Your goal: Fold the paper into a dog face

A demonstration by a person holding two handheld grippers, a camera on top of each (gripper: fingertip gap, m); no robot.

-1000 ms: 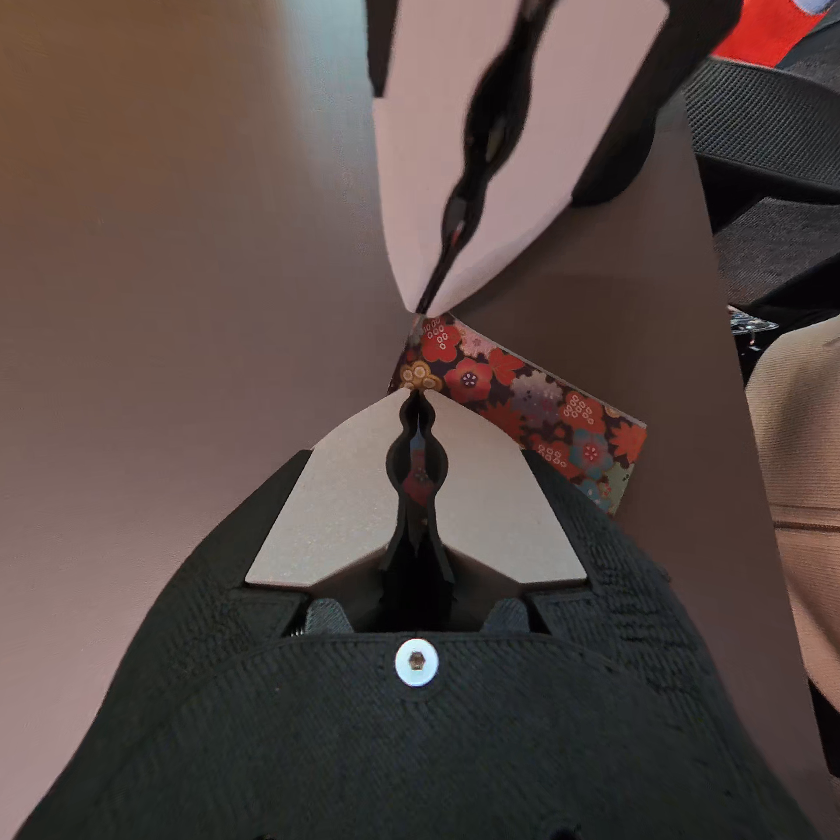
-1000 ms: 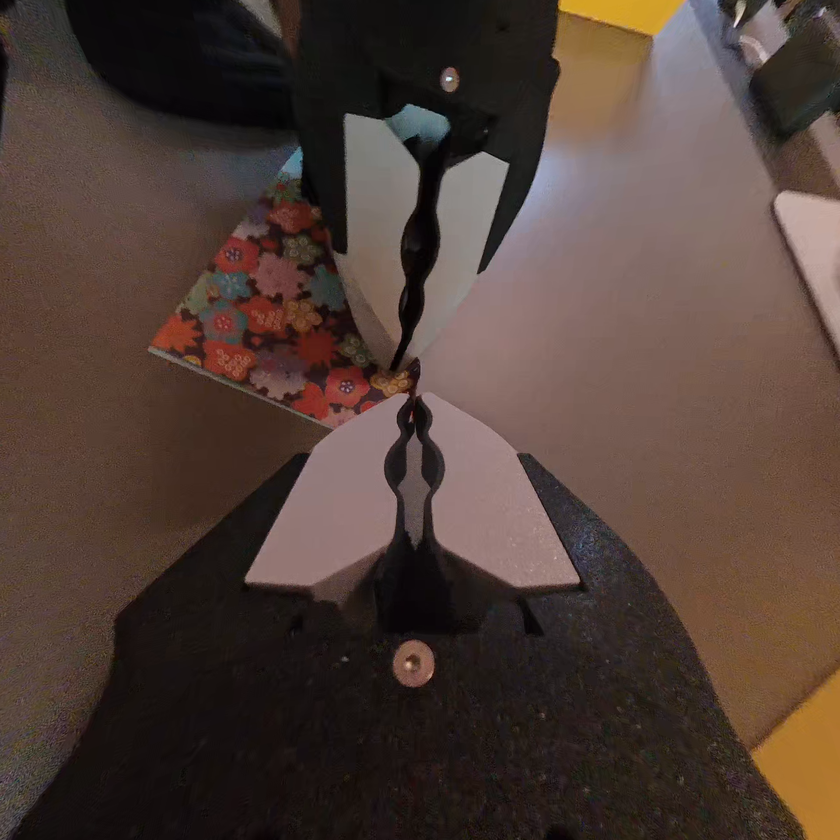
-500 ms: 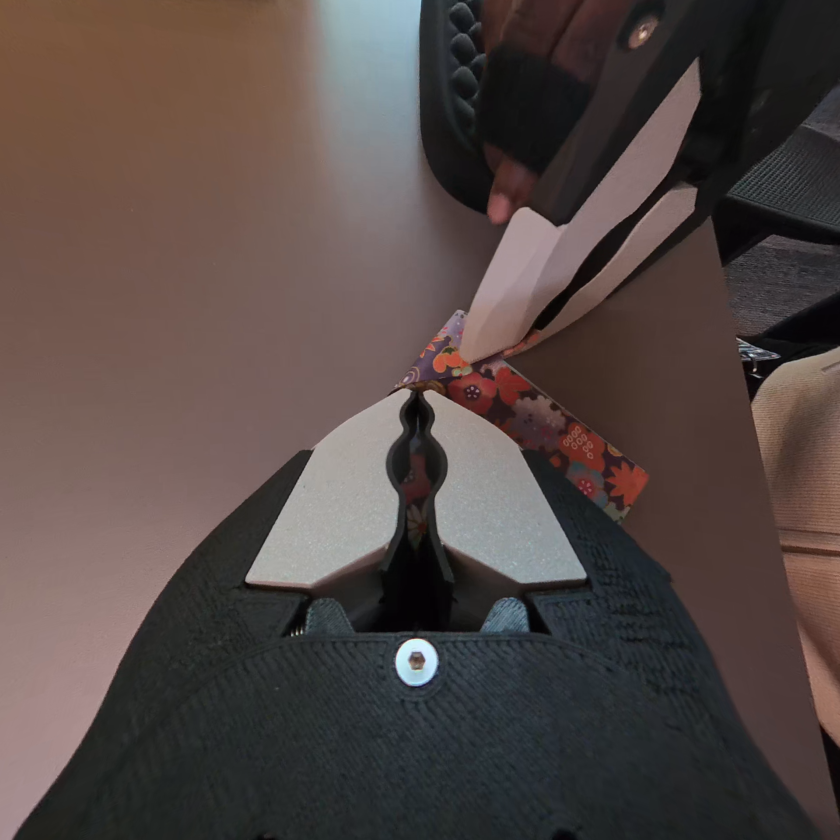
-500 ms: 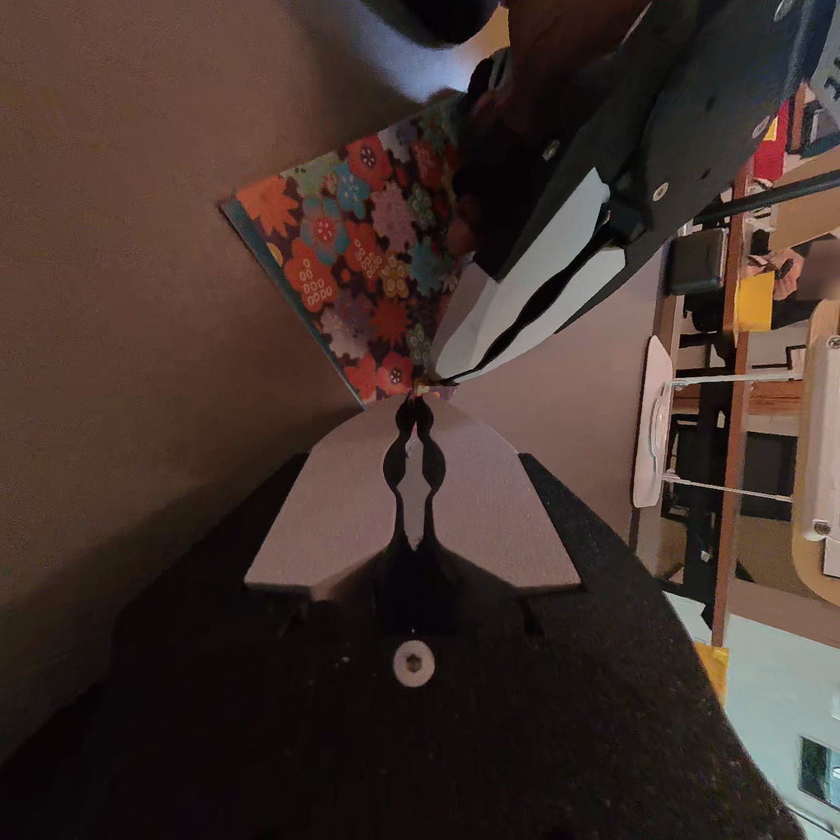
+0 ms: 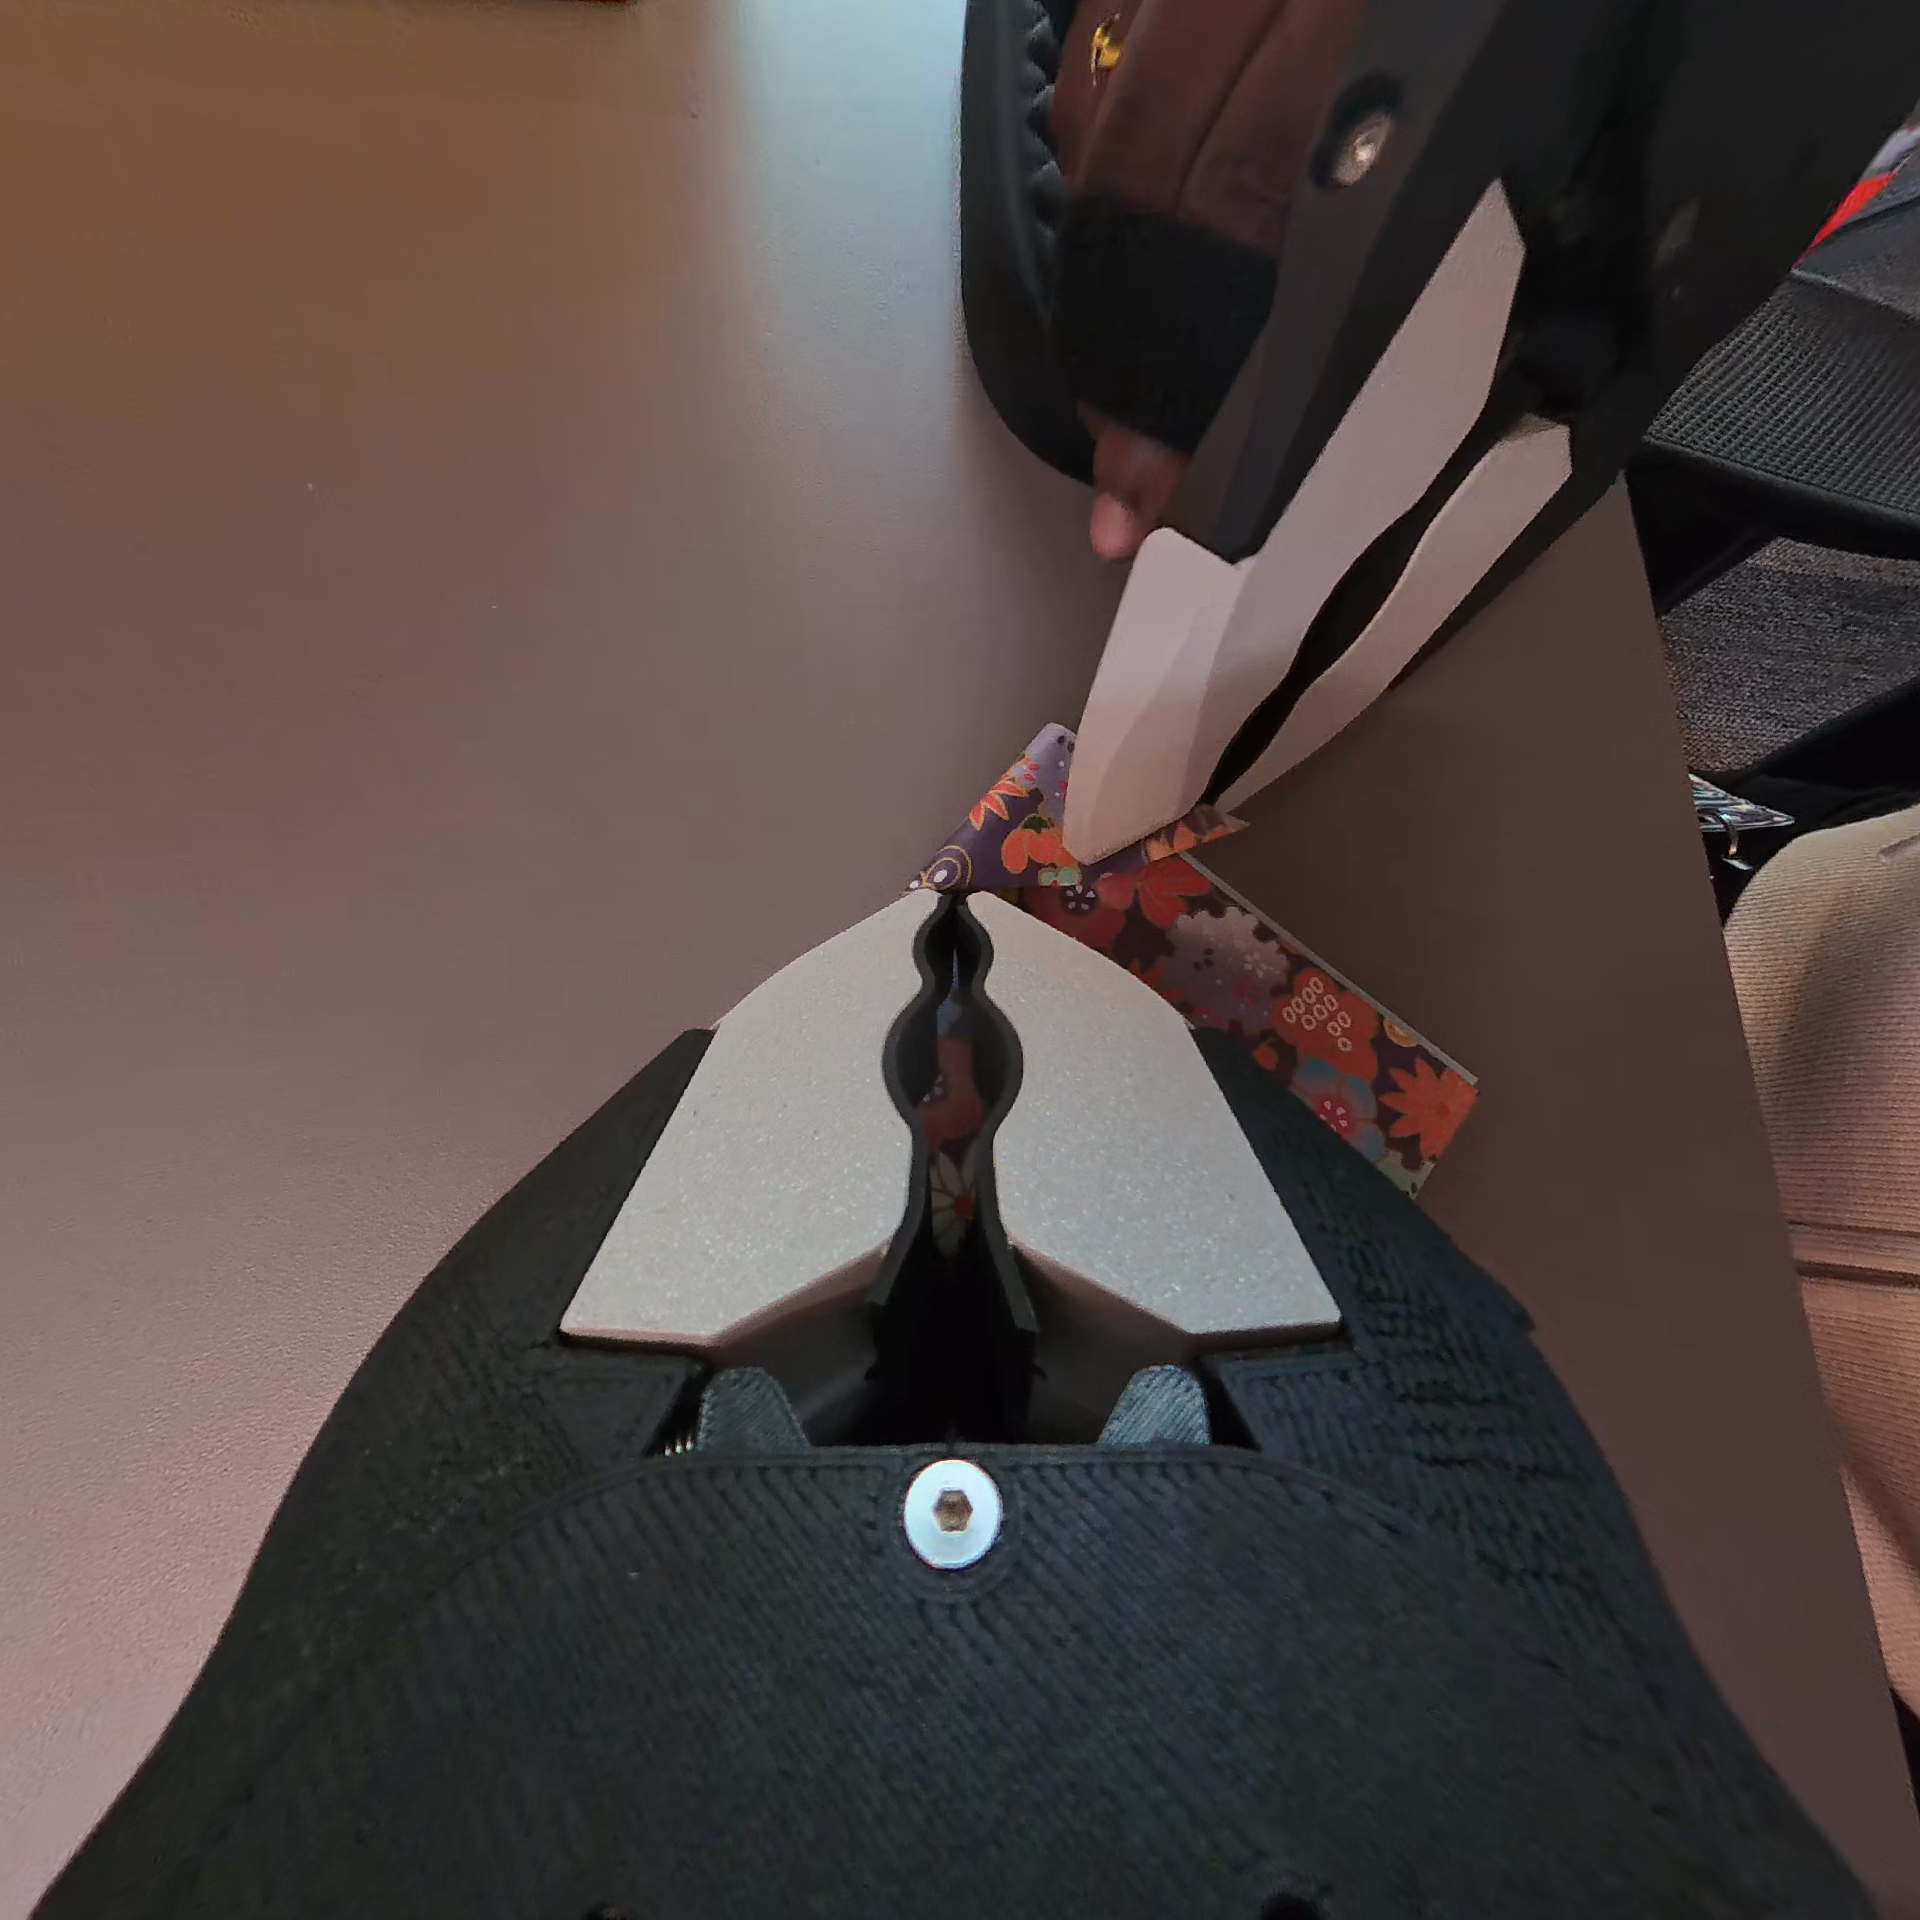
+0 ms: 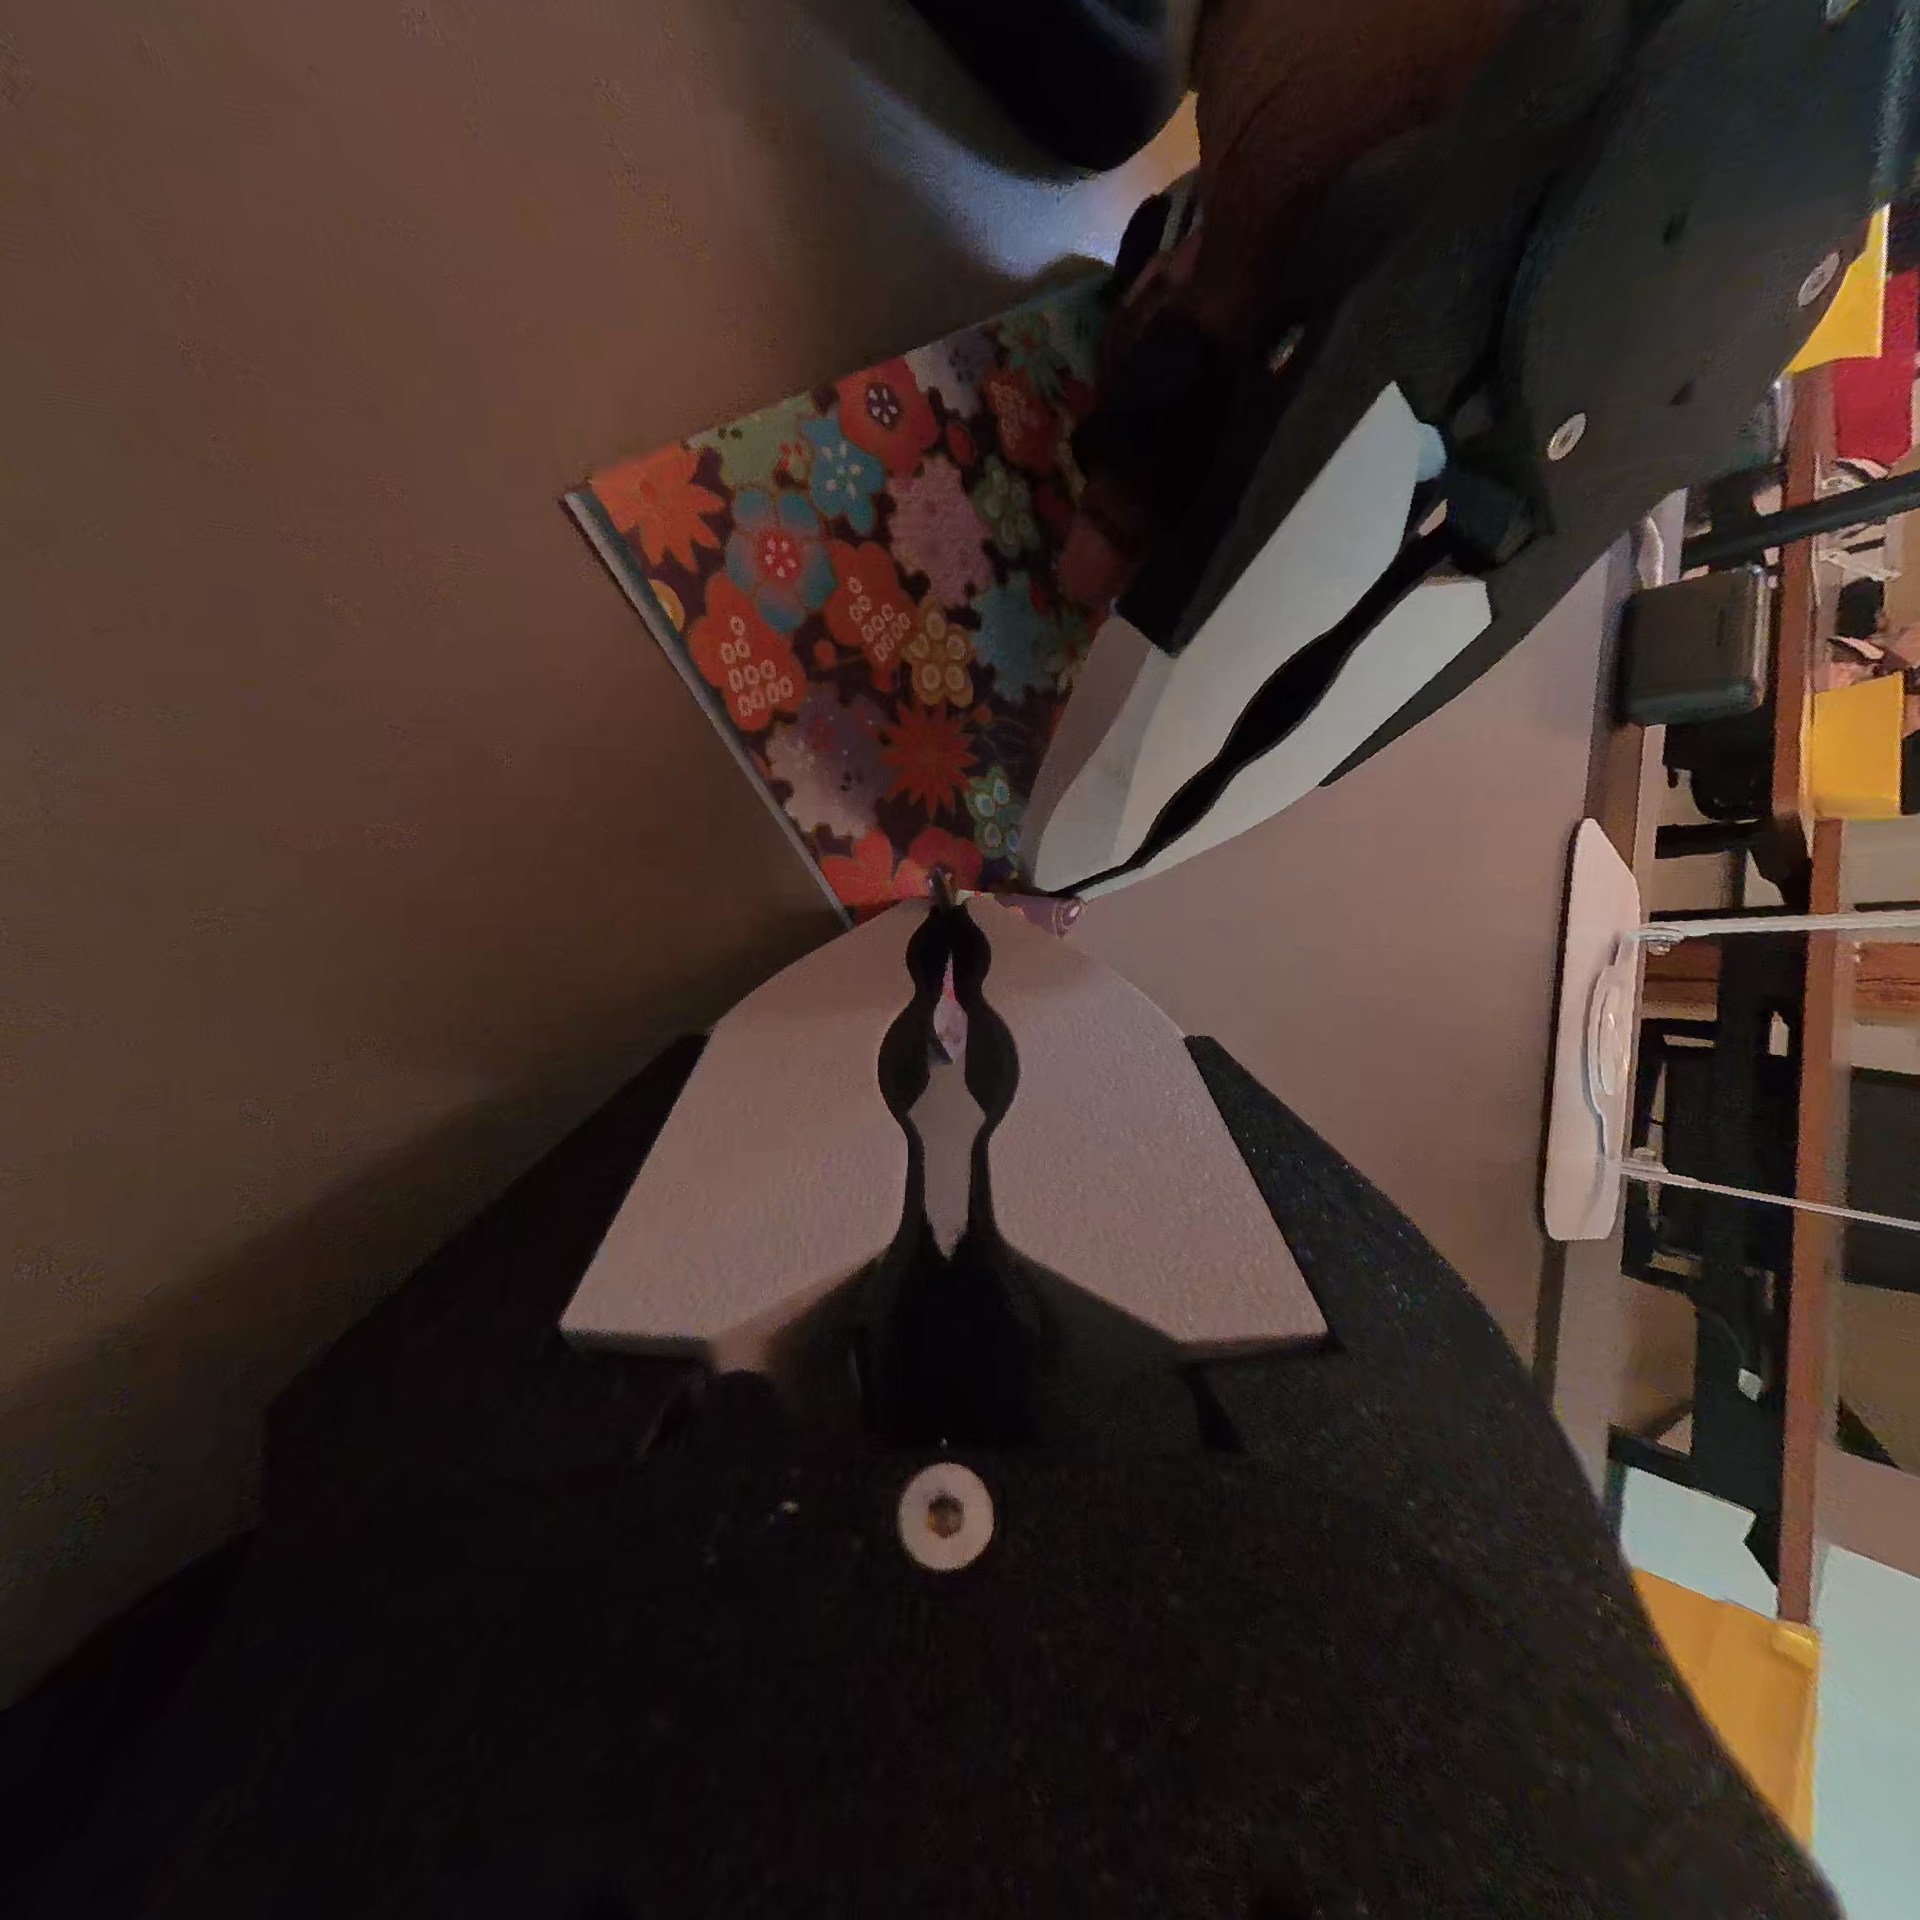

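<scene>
The floral paper (image 5: pixel 1299 1023) lies flat on the brown table (image 5: pixel 416 623) near its right edge. My left gripper (image 5: pixel 951 902) is shut, with its tips down on the paper's near-left corner; paper shows under the gap between its fingers. My right gripper (image 5: pixel 1143 831) comes in from the upper right, rolled on its side, and is shut on a small flap (image 5: pixel 1013 831) lifted from that corner. In the right wrist view, the right gripper (image 6: pixel 945 909) pinches the paper (image 6: pixel 862 623) at its lower corner. The left gripper (image 6: pixel 1049 883) is tip to tip beside it.
A gloved hand (image 5: pixel 1143 343) holds the right gripper. The table edge (image 5: pixel 1662 935) runs down the right, with a black mesh chair (image 5: pixel 1787 416) and a person's beige clothing (image 5: pixel 1849 1195) beyond. A white flat object (image 6: pixel 1590 1039) lies at the table's far side. Left and right tips are no more than a few centimetres apart.
The right gripper has rolled onto its side and swung to the right, lifting a small corner flap of the paper. The left gripper has stayed shut at the same corner.
</scene>
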